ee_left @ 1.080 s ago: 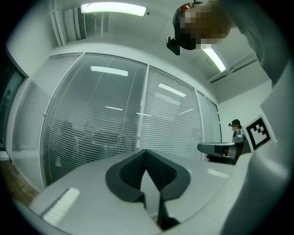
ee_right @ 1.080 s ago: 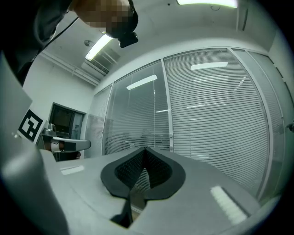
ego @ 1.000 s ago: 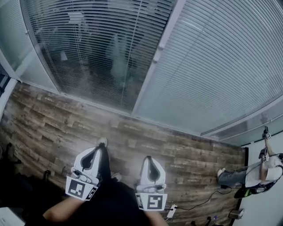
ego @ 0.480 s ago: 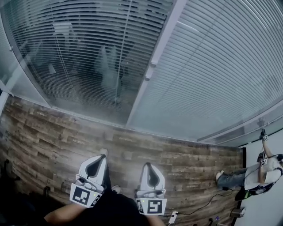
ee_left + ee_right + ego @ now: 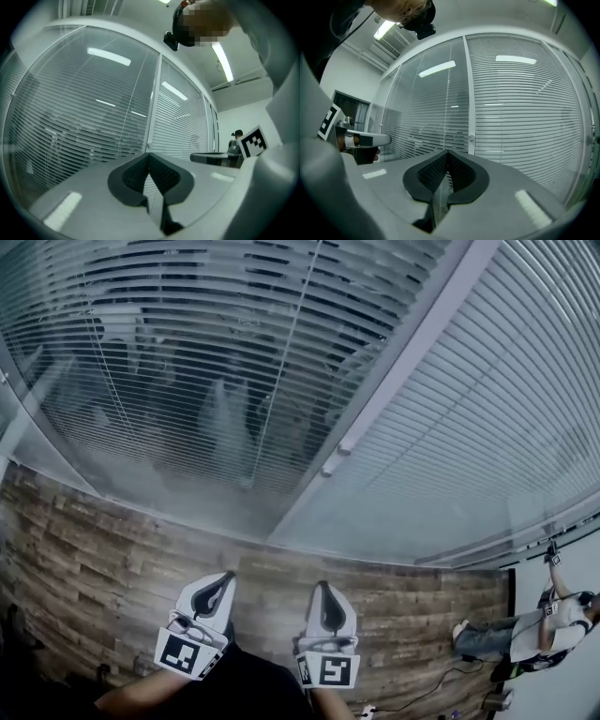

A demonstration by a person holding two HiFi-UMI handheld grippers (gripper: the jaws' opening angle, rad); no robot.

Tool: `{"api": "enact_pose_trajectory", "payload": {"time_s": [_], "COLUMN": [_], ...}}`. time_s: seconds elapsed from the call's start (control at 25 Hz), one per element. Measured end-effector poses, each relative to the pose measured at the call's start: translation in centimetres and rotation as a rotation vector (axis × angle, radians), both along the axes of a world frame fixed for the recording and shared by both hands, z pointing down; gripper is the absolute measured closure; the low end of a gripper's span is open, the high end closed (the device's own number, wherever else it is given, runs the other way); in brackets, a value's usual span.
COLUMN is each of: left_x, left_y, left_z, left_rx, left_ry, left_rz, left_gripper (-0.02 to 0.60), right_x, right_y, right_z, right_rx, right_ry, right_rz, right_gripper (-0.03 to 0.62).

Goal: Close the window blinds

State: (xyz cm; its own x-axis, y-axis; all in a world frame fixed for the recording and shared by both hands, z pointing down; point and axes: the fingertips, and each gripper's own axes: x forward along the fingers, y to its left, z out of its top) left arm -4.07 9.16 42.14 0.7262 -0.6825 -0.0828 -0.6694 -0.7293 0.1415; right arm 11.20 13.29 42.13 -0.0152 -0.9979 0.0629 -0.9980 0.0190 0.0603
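Ahead, the upright tilt wand (image 5: 286, 362) of the open-slatted blinds (image 5: 159, 343) hung well beyond the clenched, empty left gripper (image 5: 226, 577) and right gripper (image 5: 323, 586), lined up with the right.

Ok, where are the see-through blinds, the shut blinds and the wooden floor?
see-through blinds (image 5: 187, 381), head view, middle slats
shut blinds (image 5: 487, 427), head view, middle slats
wooden floor (image 5: 94, 545), head view, bare planks

Your head view is dim and blue-tinted; fisheye distortion bends the blinds (image 5: 450, 456) and the floor (image 5: 84, 549) toward the edges. In the left gripper view and right gripper view, ceiling strip lights (image 5: 224, 61) throw glare bars onto the glass (image 5: 431, 108), and the corners vignette to black.
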Motion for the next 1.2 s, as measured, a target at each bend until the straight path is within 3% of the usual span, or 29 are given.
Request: {"api": "enact_pose_trajectory", "payload": {"time_s": [0.28,0.48,0.64,0.8,1.08,1.2], "left_x": [-1.0,0.9,2.0,2.8,3.4,4.2], "left_y": [-7.4,-9.5,-10.4,-11.4,-13.0,-13.1], "left_z": [-0.8,-1.6,-2.3,-3.6,-2.1,-1.8], "left_rx": [-0.01,-0.035,-0.002,0.008,0.02,0.111], "left_ry": [0.031,0.058,0.058,0.056,0.032,-0.087], "left_rz": [0.027,0.075,0.074,0.057,0.013,0.052], "left_gripper": [0.581,0.581,0.581,0.581,0.581,0.581], "right_x": [0.8,2.2,4.0,5.8,7.7,8.4], "right_y": [-7.0,-10.4,-12.4,-14.8,-18.9,-20.3], "right_z": [-1.4,-1.5,-1.8,-2.8,-1.5,-1.6], "right_rx": [0.003,-0.02,-0.025,-0.044,-0.06,-0.063], "right_ry": [0.085,0.082,0.083,0.081,0.137,0.159], "right_rz": [0.085,0.11,0.117,0.128,0.104,0.094], "right_gripper": [0.591,0.575,0.561,0.49,0.49,0.49]}}
